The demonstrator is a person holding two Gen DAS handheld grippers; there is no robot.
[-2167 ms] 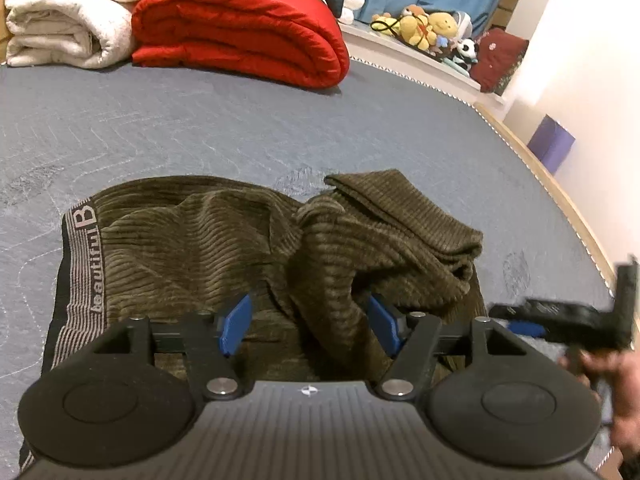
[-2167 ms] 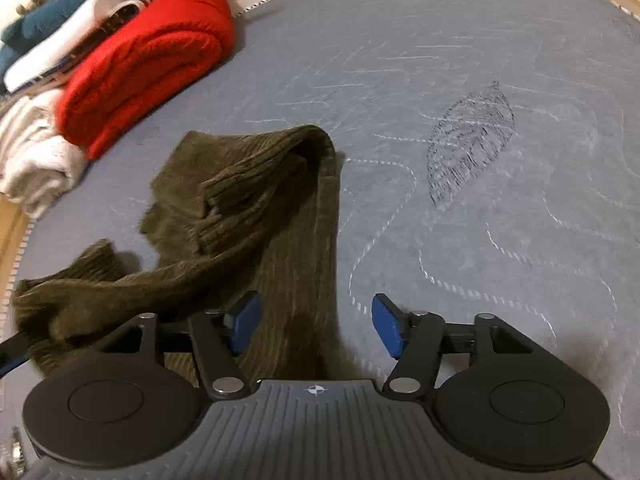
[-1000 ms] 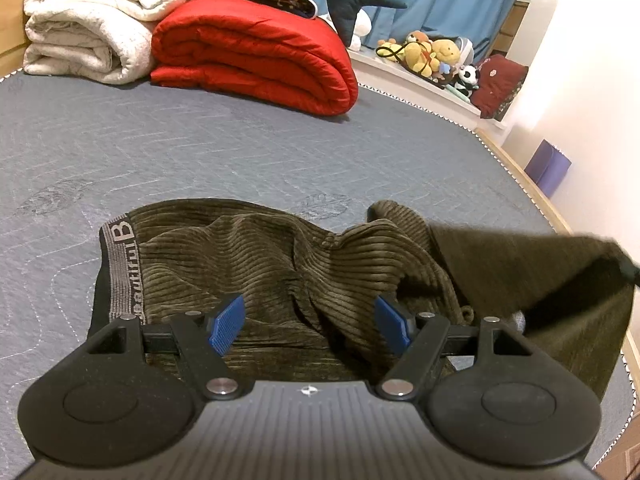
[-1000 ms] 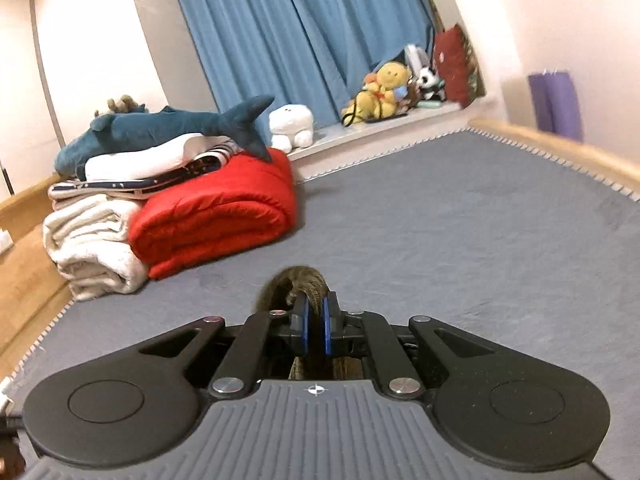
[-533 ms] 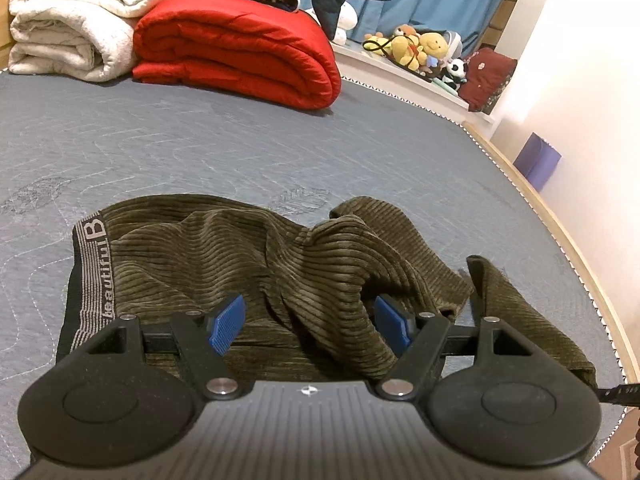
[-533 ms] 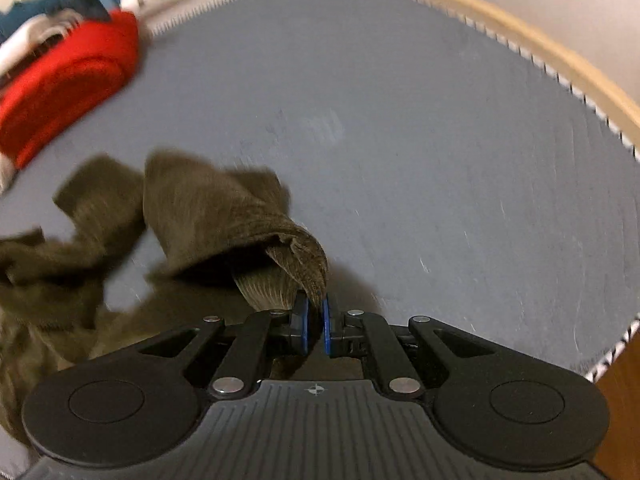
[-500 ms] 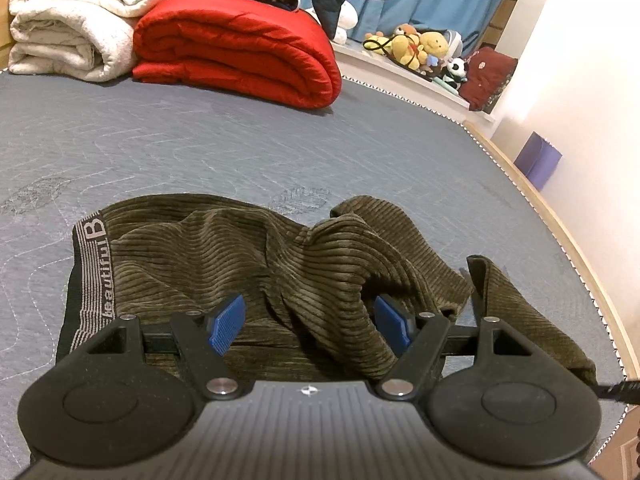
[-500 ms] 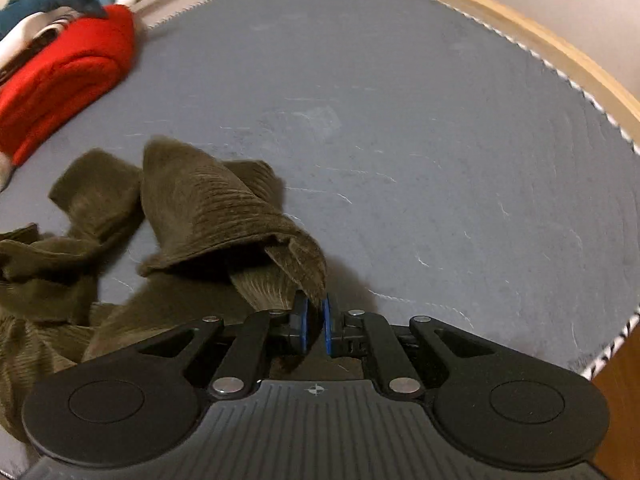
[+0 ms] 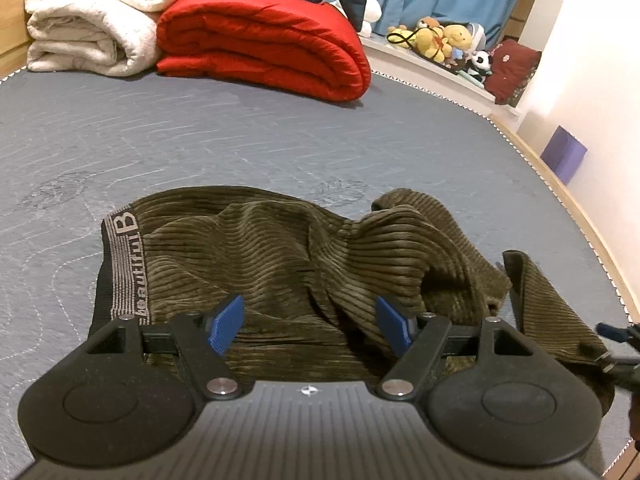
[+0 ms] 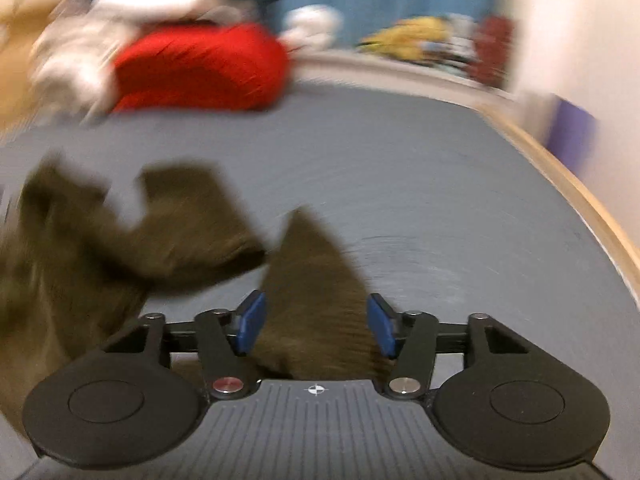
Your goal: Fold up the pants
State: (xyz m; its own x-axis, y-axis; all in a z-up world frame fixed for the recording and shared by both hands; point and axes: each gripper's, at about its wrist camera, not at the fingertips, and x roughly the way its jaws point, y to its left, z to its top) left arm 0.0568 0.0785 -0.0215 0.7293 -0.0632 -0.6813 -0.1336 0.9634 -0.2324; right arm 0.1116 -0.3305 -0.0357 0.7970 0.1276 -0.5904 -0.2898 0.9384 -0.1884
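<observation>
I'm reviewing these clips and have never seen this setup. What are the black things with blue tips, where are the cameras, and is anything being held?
No robot here: a person holds a hand-held gripper in each hand, and a wide-angle camera on each looks forward along its two blue-tipped fingers. One picture is from the left gripper, the other, blurred by motion, from the right gripper. On the grey mattress lie crumpled olive corduroy pants, waistband to the left. Behind are a red quilt and a white blanket. Both grippers are open and hold nothing; a pant leg lies in front of the right gripper's fingers.
</observation>
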